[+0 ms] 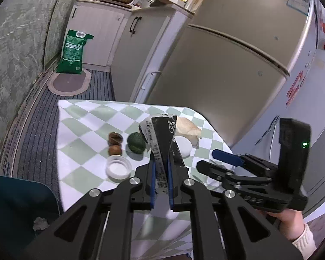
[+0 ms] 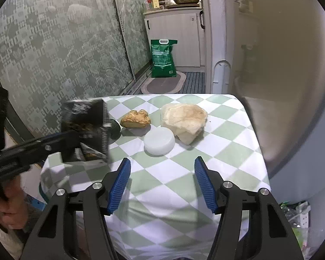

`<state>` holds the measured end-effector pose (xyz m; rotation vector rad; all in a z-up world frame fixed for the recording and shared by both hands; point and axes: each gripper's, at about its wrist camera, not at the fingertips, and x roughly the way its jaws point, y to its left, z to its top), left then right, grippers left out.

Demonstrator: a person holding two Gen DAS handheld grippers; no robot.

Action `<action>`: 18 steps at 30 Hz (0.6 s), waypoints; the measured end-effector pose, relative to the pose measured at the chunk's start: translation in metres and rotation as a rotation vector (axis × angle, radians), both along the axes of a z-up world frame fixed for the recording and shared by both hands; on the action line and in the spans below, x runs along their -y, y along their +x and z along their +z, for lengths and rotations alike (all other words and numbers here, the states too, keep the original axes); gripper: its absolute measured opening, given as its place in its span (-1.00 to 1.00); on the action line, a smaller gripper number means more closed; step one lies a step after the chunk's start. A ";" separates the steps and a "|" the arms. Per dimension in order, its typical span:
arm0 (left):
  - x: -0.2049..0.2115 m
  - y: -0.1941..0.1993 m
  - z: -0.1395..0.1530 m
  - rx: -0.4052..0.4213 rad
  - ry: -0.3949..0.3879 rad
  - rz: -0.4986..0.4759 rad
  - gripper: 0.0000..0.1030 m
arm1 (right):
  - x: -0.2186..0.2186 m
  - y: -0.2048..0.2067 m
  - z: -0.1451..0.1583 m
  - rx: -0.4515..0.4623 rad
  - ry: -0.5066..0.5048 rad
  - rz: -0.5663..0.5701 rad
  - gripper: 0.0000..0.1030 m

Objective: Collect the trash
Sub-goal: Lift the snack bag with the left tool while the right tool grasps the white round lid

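My left gripper (image 1: pixel 161 164) is shut on a crumpled black and grey snack wrapper (image 1: pixel 160 136), held just above the green-and-white checked table (image 1: pixel 86 117). The right wrist view shows the same wrapper (image 2: pixel 84 127) at the left, hanging above the table's left edge. My right gripper (image 2: pixel 162 182) stands open over the near part of the table with nothing between its blue pads (image 2: pixel 121 182). Beyond it lie a white round lid (image 2: pixel 159 140), a wad of beige paper (image 2: pixel 184 119), an orange-brown peel (image 2: pixel 136 119) and a dark green ball (image 2: pixel 116 129).
Two brown nut shells (image 1: pixel 114 144) and a clear plastic lid (image 1: pixel 118 169) lie on the table's left side. A dark teal bin or seat (image 1: pixel 17 199) holding a crumpled paper (image 1: pixel 40 224) sits beside the table. A fridge (image 1: pixel 227 65) stands close behind.
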<state>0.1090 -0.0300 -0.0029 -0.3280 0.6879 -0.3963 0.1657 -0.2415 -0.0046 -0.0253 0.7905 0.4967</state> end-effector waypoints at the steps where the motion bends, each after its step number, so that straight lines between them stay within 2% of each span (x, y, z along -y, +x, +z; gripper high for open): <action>1: -0.006 -0.003 0.002 0.008 -0.006 0.003 -0.80 | -0.003 0.001 0.000 0.000 -0.004 0.003 0.13; 6: -0.027 -0.012 0.009 0.034 -0.019 0.024 -0.80 | -0.022 0.011 -0.005 0.012 -0.070 -0.002 -0.03; 12: -0.059 -0.025 0.017 0.061 -0.020 0.063 -0.80 | -0.041 0.026 -0.011 0.022 -0.139 -0.028 -0.05; 13: -0.063 -0.028 0.017 0.064 -0.018 0.068 -0.80 | -0.043 0.028 -0.012 0.025 -0.152 -0.033 -0.10; 15: -0.072 -0.032 0.018 0.073 -0.001 0.086 -0.80 | -0.048 0.031 -0.013 0.029 -0.174 -0.044 -0.21; 18: -0.087 -0.037 0.017 0.082 0.037 0.119 -0.80 | -0.054 0.035 -0.013 0.040 -0.209 -0.067 -0.24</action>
